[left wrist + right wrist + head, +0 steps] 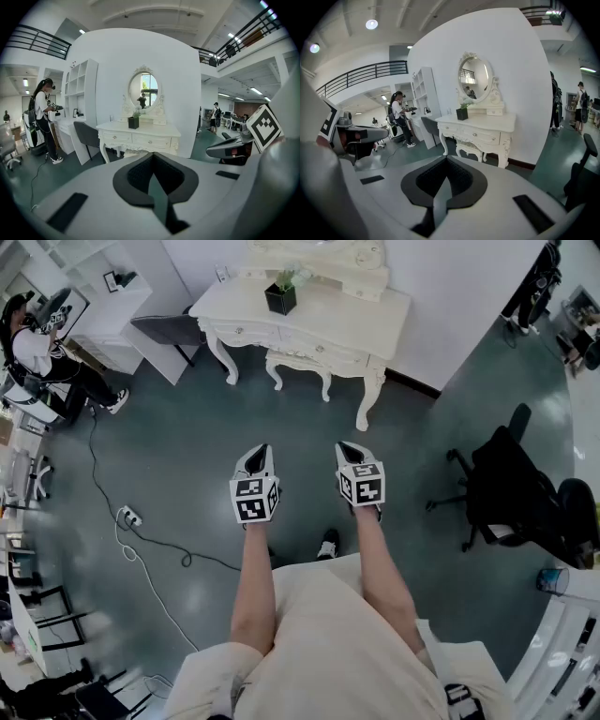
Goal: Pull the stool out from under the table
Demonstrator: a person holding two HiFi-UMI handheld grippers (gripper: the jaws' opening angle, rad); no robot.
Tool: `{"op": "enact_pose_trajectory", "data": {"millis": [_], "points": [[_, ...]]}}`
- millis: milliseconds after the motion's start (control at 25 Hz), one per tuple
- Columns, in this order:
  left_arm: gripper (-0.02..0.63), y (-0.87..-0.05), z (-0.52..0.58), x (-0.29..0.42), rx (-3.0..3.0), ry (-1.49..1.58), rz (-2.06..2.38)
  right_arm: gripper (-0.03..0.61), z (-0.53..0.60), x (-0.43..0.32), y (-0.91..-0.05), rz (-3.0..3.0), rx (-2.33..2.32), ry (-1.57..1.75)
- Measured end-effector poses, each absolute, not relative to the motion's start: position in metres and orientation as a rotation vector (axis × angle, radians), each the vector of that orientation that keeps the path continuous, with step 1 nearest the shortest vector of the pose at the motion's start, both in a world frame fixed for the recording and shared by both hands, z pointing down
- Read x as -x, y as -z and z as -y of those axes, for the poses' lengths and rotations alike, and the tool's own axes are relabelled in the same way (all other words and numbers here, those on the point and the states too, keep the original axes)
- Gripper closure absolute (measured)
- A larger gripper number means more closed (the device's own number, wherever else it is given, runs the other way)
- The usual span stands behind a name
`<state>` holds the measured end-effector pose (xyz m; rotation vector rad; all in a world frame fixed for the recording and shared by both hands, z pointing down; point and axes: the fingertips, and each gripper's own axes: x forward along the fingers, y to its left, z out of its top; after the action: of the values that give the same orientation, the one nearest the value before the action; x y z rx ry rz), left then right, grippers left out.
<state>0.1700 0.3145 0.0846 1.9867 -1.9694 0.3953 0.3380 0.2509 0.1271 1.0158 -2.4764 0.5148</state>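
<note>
A white ornate dressing table point(309, 315) stands against the far wall, with a black plant pot point(280, 299) on its top. The white stool point(300, 367) is tucked under it, and only its front edge and curved legs show. It also appears as the stool point(133, 151) in the left gripper view and the stool point(469, 147) in the right gripper view. My left gripper point(260, 456) and right gripper point(349, 451) hover side by side over the dark floor, well short of the table. Both point toward it, shut, with nothing held. Close up, the left gripper point(153, 157) and the right gripper point(446, 161) show their jaws closed together.
A black office chair point(525, 493) stands to the right. A grey chair point(169, 329) sits at a white desk left of the table. A power strip point(129, 517) with its cable lies on the floor at left. A person point(37, 352) stands at far left.
</note>
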Motion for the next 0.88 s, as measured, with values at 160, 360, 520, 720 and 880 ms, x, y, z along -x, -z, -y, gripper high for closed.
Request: {"op": "enact_pose_trajectory", "data": {"millis": [160,360,520,720,880], "points": [[0.600,-0.081,-0.313,-0.173,-1.995,-0.410,1.964,0.535,-0.246,-0.346,-0.126,2.478,-1.035,-0.540],[0.600,-0.079,-0.310,-0.175,-2.015,-0.430,1.950,0.535,-0.242,-0.346,-0.126,2.483,-1.064,-0.560],[0.600,-0.085,-0.310,-0.178,-2.016,-0.426,1.939,0.535,-0.239,-0.346,-0.126,2.495,-1.080,-0.588],[0.600,-0.097,-0.297,-0.181,-2.043,-0.420,1.874,0.535,-0.227,-0.342,-0.129,2.485,-1.100,-0.606],[0.600,-0.092,-0.276,-0.164,-2.083,-0.410,1.839,0.535,-0.211,-0.326,-0.133,2.471,-1.139,-0.645]]}}
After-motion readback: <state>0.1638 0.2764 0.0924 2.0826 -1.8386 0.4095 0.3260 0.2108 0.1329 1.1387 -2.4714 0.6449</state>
